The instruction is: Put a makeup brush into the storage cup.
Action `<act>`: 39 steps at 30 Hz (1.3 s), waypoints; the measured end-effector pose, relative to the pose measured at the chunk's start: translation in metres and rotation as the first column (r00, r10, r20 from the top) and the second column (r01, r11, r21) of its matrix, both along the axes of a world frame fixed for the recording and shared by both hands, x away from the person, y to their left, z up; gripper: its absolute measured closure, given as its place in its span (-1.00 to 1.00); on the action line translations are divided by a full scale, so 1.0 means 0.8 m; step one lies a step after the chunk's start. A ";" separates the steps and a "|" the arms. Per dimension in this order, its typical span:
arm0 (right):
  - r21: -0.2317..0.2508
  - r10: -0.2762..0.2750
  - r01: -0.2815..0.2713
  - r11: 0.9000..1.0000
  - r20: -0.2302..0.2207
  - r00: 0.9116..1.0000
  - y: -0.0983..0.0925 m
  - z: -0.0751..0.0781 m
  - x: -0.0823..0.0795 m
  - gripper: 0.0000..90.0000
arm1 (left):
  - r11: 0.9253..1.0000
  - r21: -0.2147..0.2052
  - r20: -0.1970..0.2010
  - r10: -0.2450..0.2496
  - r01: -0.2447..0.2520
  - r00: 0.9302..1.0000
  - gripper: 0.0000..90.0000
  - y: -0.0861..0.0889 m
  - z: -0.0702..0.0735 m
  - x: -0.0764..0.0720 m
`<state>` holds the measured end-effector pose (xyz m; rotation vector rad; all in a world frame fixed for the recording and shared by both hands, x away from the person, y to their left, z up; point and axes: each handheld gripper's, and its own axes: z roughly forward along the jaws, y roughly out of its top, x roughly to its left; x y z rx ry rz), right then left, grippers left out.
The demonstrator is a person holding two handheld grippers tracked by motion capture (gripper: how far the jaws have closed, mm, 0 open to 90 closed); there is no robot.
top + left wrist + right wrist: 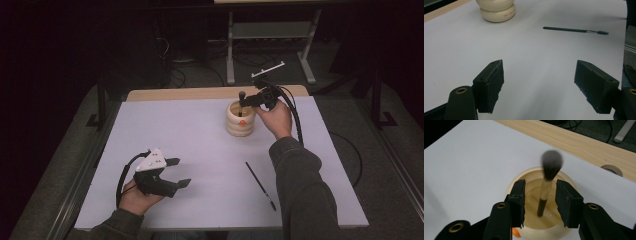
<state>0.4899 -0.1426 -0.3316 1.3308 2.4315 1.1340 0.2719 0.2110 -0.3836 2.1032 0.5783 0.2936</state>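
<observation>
Dim room, evenly lit white table (200, 140), soft shadows; brush head (552, 162) motion-blurred.

Cream holder (240, 120) w/ orange spot. Brush (548, 177): grey-black bristles, pale ferrule, dark handle. Thin black brush (260, 185) seen on white bench (200, 150); far edge wood-toned. Both tongs (176, 172) (540, 200) black.

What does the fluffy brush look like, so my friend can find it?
Look at the white table, then the cream ringed pot near its far edge. The makeup brush stands inside it, fluffy grey head up, unlike the thin dark brush lying flat nearby.
</observation>
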 end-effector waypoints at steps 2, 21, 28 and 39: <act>0.010 -0.005 0.005 1.000 -0.003 1.000 -0.003 0.002 -0.002 0.30 | 1.000 -0.001 0.003 0.000 0.000 1.000 -0.48 0.000 0.000 0.000; 0.105 0.019 -0.024 0.994 0.042 0.999 -0.026 0.004 -0.030 0.13 | 1.000 -0.001 -0.003 0.005 -0.005 1.000 -0.52 0.002 0.001 0.001; 0.116 0.020 -0.025 0.993 0.052 0.998 -0.033 0.003 -0.037 0.09 | 1.000 0.002 0.002 0.003 -0.003 1.000 -0.52 0.003 0.001 0.002; 0.133 0.017 -0.026 0.991 0.065 0.998 -0.045 0.003 -0.049 0.02 | 1.000 -0.002 0.001 0.004 -0.004 1.000 -0.53 0.003 0.001 0.003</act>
